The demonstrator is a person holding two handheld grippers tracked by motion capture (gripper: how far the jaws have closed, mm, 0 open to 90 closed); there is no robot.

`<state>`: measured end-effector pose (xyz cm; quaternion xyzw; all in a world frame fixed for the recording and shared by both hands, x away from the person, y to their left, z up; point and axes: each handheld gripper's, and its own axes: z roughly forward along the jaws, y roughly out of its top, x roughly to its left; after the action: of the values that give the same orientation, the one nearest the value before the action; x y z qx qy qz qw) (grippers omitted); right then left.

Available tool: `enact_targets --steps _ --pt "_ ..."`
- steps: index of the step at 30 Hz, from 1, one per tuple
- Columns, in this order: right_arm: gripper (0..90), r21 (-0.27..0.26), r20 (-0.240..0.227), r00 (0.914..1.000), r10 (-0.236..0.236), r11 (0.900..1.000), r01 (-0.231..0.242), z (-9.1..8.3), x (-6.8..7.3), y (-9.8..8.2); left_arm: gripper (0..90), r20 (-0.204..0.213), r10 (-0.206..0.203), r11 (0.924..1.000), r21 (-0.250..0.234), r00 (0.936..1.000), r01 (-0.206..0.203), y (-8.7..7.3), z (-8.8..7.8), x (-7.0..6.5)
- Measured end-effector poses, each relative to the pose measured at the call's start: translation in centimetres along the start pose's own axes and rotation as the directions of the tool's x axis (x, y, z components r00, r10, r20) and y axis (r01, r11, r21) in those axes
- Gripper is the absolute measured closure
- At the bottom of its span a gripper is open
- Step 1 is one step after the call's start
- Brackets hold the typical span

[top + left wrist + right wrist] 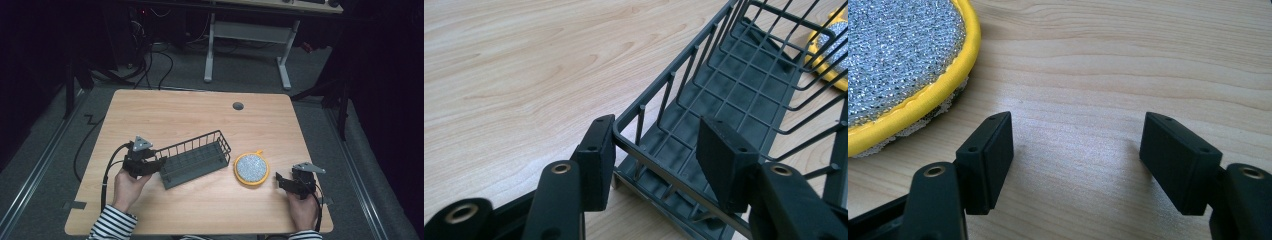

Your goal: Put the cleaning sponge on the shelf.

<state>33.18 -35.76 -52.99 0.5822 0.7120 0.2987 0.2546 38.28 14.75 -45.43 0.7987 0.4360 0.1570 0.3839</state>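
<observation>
We straddle the wire basket's (744, 95) near corner rim mid-table with our left gripper (656, 150) wide open, right gripper (1075, 160) gaping empty beside the scrubber (893, 55); pinching off-centre could tip it.

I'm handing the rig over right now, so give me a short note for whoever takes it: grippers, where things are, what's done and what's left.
Left gripper: open, jaws straddling the rim at the near end of the wire basket, one outside and one inside; not clamped.
Right gripper: open, holding nothing, low over bare table, just short of the round yellow-rimmed scouring pad.
The pad lies flat beside the basket's right end, outside it. The basket is empty.
Done: both grippers in position.
Left, probably: steady the basket, grasp the pad, put it in.
</observation>
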Motion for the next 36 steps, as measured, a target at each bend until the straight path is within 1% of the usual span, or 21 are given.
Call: enact_targets --steps 3,6,7,8,9,10,14,16,19,21,24,25,27,28,29,30,32,33,34,35,36 --pt "29.7 0.000 0.000 1.0000 0.000 1.000 0.000 0.0 0.0 0.0 50.2 0.001 -0.005 1.0000 0.008 1.0000 0.005 0.0 0.1 -0.1" --pt "29.7 0.000 0.000 1.0000 0.000 1.000 0.000 0.0 0.0 0.0 41.2 0.009 -0.014 0.9998 0.015 0.9999 0.014 0.1 0.2 -0.1" --pt "29.8 0.000 0.000 1.0000 0.001 1.000 -0.001 0.0 0.0 0.0 41.2 0.008 -0.021 0.9998 0.007 0.9998 0.020 0.1 0.1 0.0" --pt "29.8 0.000 0.000 1.0000 0.001 1.000 -0.001 0.0 0.0 0.0 36.9 0.014 -0.038 0.9991 -0.020 0.9992 0.038 0.2 -0.3 0.1" --pt "29.8 0.000 0.000 1.0000 0.001 1.000 -0.001 0.0 0.0 0.0 35.3 0.014 -0.038 0.9991 -0.020 0.9992 0.038 0.2 -0.3 0.1" --pt "29.7 0.000 0.000 1.0000 0.001 1.000 -0.001 0.0 0.0 0.0 34.3 0.017 -0.054 0.9973 -0.048 0.9984 0.055 0.2 -0.8 0.4" --pt "29.8 0.001 0.001 1.0000 0.001 1.000 -0.001 0.0 0.0 0.0 32.9 0.018 -0.065 0.9954 -0.070 0.9977 0.066 0.1 -1.5 0.9" --pt "29.8 0.001 0.003 1.0000 0.002 1.000 -0.002 0.0 0.1 0.0 32.7 0.010 -0.071 0.9938 -0.085 0.9974 0.072 -0.1 -2.3 1.4" --pt "29.9 0.000 0.003 1.0000 0.002 1.000 -0.002 0.0 0.1 0.0 32.8 0.001 -0.076 0.9924 -0.097 0.9971 0.076 -0.3 -2.8 1.7" --pt "30.0 0.000 0.000 1.0000 0.005 1.000 -0.005 0.0 0.0 0.0 33.3 0.000 -0.075 0.9904 -0.117 0.9972 0.074 -0.6 -3.3 2.2" --pt "29.9 0.000 0.001 1.0000 0.003 1.000 -0.003 0.0 0.0 0.0 34.4 -0.022 -0.076 0.9892 -0.127 0.9968 0.073 -1.3 -3.9 2.9" --pt "29.9 0.000 0.001 1.0000 0.003 1.000 -0.003 0.0 0.0 0.0 34.5 -0.026 -0.083 0.9887 -0.127 0.9962 0.079 -1.6 -4.1 3.2" --pt "30.2 0.000 0.001 1.0000 0.004 1.000 -0.004 0.0 0.0 0.0 34.7 -0.038 -0.115 0.9857 -0.129 0.9927 0.109 -2.6 -4.2 4.1" --pt "30.2 0.000 0.001 1.0000 0.004 1.000 -0.004 0.0 0.0 0.0 34.7 -0.038 -0.115 0.9857 -0.129 0.9927 0.109 -2.6 -4.2 4.1" --pt "30.4 -0.003 -0.004 1.0000 0.008 1.000 -0.008 0.0 -0.1 0.0 34.7 -0.045 -0.127 0.9844 -0.128 0.9909 0.121 -3.0 -4.2 4.4" --pt "30.4 -0.003 -0.004 1.0000 0.008 1.000 -0.008 0.0 -0.1 0.0 34.7 -0.056 -0.136 0.9834 -0.129 0.9892 0.128 -3.4 -4.2 4.6" --pt "30.6 -0.007 -0.020 0.9994 0.028 1.000 -0.028 0.0 -0.3 0.0 34.7 -0.080 -0.143 0.9836 -0.122 0.9864 0.133 -4.2 -3.9 4.8" --pt "30.8 -0.012 -0.029 0.9989 0.036 0.999 -0.036 0.0 -0.5 0.0 34.9 -0.089 -0.158 0.9824 -0.115 0.9835 0.147 -5.0 -3.5 5.0" --pt "30.8 -0.012 -0.029 0.9989 0.036 0.999 -0.036 0.0 -0.5 0.0 34.9 -0.089 -0.158 0.9824 -0.115 0.9835 0.147 -5.0 -3.5 5.0" --pt "30.7 -0.004 -0.009 0.9998 0.015 1.000 -0.015 0.0 -0.2 0.1 34.9 -0.096 -0.180 0.9790 -0.114 0.9789 0.169 -5.8 -3.1 5.3" --pt "32.4 -0.001 0.001 1.0000 -0.001 1.000 0.001 0.1 0.0 0.1 34.9 -0.105 -0.190 0.9777 -0.111 0.9762 0.178 -6.2 -2.8 5.4"
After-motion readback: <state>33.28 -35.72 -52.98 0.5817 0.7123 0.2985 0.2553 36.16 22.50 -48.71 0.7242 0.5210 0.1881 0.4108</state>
